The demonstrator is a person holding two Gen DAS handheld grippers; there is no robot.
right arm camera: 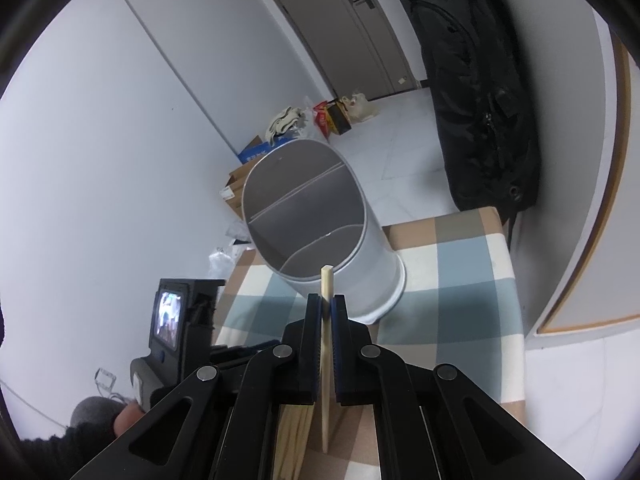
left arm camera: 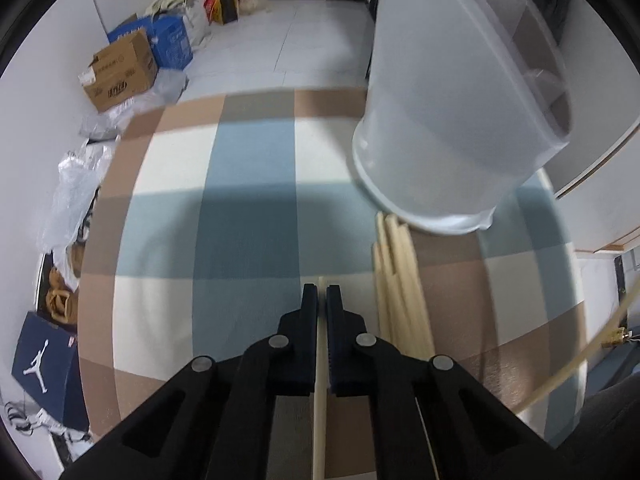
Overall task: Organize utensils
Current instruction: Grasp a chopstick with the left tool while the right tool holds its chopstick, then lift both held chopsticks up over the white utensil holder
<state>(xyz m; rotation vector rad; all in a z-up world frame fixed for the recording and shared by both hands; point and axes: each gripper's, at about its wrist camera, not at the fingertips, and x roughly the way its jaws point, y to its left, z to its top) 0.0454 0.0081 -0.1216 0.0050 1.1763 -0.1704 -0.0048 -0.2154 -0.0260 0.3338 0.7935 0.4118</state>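
Observation:
My left gripper (left arm camera: 321,292) is shut on a pale wooden chopstick (left arm camera: 319,400) above the checked tablecloth (left arm camera: 240,208). Several more chopsticks (left arm camera: 400,288) lie in a bundle just to its right, their far ends against the base of a white plastic utensil holder (left arm camera: 452,120). My right gripper (right arm camera: 326,304) is shut on another chopstick (right arm camera: 326,280), whose tip points at the holder (right arm camera: 372,264). The holder's open mouth (right arm camera: 304,208) shows dividers inside. The bundle shows under the right gripper (right arm camera: 292,440).
The left hand-held device with its small screen (right arm camera: 170,316) is low at the left of the right wrist view. A black bag (right arm camera: 480,92) hangs past the table's far right corner. Boxes and bags (left arm camera: 124,68) lie on the floor beyond the table.

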